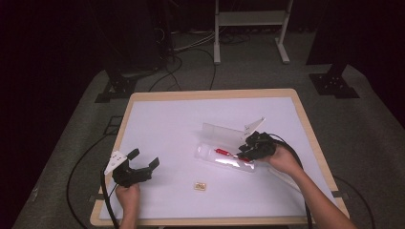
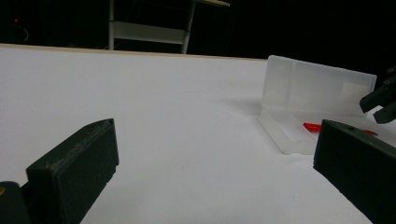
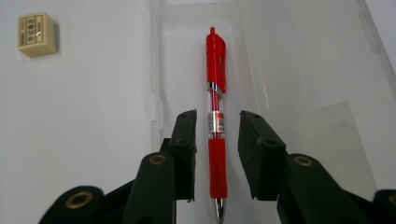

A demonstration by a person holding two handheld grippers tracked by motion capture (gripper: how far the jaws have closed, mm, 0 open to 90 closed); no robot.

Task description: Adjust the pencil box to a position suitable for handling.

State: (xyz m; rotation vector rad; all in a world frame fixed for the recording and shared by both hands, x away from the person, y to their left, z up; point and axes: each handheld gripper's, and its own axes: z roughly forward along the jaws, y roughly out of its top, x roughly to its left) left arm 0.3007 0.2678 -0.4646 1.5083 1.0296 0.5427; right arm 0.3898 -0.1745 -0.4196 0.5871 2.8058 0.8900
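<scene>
A red pen (image 3: 216, 93) lies lengthwise in the tray of a clear plastic case (image 3: 299, 70), its clip end pointing away from me. My right gripper (image 3: 217, 116) hangs just over it, one jaw on each side of the barrel with a gap at both pads, so it is open and not gripping. From above, the case (image 1: 224, 160) sits right of the table's middle with its lid (image 1: 219, 132) standing up, the pen (image 1: 223, 152) inside and the right gripper (image 1: 244, 152) at its right end. My left gripper (image 1: 143, 158) rests open and empty near the front left.
A small beige eraser (image 1: 199, 185) lies near the front edge, left of the case; it is also the block (image 3: 36, 34) at the upper left of the right gripper view. The white table top (image 1: 167, 124) has a wooden rim. Cables and stands are on the floor behind.
</scene>
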